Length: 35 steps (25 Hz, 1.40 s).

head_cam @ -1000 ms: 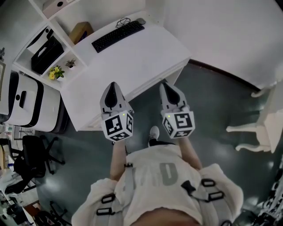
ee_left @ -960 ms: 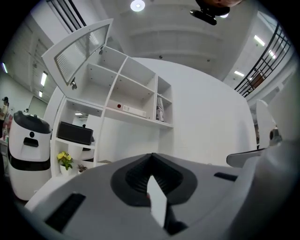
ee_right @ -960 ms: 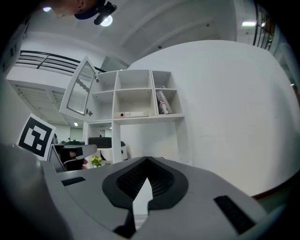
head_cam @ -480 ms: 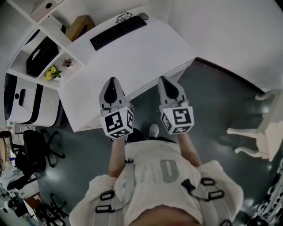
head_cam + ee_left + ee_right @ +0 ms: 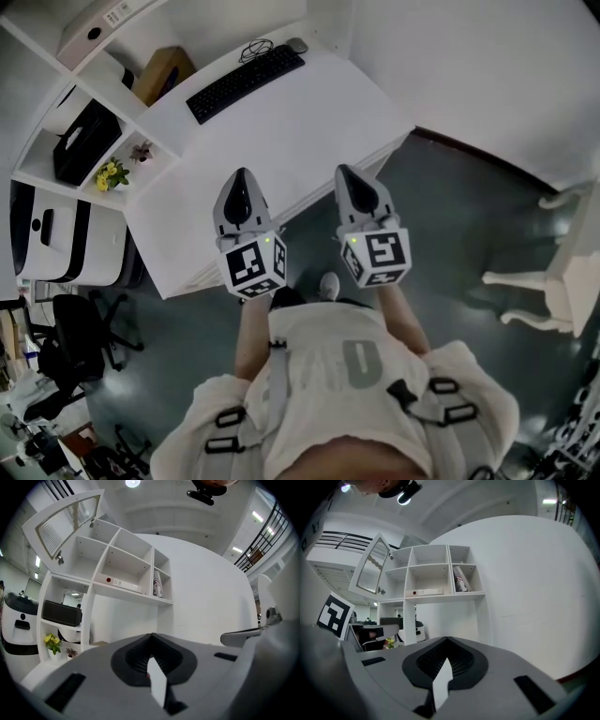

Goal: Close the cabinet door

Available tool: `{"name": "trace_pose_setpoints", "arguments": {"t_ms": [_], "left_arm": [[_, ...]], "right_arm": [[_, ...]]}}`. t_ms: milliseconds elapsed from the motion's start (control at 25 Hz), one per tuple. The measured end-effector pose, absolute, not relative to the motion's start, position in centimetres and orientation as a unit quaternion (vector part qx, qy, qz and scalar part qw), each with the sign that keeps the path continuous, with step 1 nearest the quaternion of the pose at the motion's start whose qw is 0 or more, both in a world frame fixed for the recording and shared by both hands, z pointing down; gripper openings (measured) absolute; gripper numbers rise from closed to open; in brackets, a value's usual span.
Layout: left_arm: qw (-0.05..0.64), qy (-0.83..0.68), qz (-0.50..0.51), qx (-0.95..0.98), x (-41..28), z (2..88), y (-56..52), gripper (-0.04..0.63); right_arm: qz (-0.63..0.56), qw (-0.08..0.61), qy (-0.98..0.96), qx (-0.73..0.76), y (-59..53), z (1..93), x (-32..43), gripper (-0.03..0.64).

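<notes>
The cabinet door, a white louvred flap, is swung up and open at the top-left compartment of the white wall shelf unit. In the right gripper view the same door tilts outward at the upper left of the shelf unit. My left gripper and right gripper are held side by side, level, over the front edge of the white desk, well short of the door. The jaws of the left gripper and the right gripper meet at a point with nothing between them.
A black keyboard, a mouse and a cardboard box lie on the desk. Lower shelves hold a black box and yellow flowers. An office chair stands at the left, white furniture legs at the right.
The person has shifted a little along the desk with both grippers, so the shelves at the left show more. Both pairs of jaws look the same as before.
</notes>
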<state>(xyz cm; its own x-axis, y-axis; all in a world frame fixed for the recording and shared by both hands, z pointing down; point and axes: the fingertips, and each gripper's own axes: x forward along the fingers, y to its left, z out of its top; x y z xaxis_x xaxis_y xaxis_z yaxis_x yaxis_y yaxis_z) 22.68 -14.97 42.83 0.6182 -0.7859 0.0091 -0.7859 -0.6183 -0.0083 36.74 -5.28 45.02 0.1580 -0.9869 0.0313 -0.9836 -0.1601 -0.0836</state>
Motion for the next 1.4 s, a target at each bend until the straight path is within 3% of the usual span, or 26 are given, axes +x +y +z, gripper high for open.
{"name": "trace_pose_setpoints", "arguments": {"t_ms": [400,1000,1400], "left_arm": [[0.008,0.495,0.001,-0.869,16.2,41.1,-17.6,0.005],[0.011,0.621,0.010,-0.784,-6.2,38.0,-22.6,0.005],[0.007,0.678,0.010,-0.735,-16.1,38.3,-24.2,0.005]], "right_arm": [[-0.018,0.023,0.694,-0.720,-10.0,42.8,31.4,-0.003],[0.014,0.051,0.809,-0.586,-21.1,38.6,10.3,-0.003],[0.005,0.044,0.868,-0.495,-25.9,38.9,-1.7,-0.003]]}}
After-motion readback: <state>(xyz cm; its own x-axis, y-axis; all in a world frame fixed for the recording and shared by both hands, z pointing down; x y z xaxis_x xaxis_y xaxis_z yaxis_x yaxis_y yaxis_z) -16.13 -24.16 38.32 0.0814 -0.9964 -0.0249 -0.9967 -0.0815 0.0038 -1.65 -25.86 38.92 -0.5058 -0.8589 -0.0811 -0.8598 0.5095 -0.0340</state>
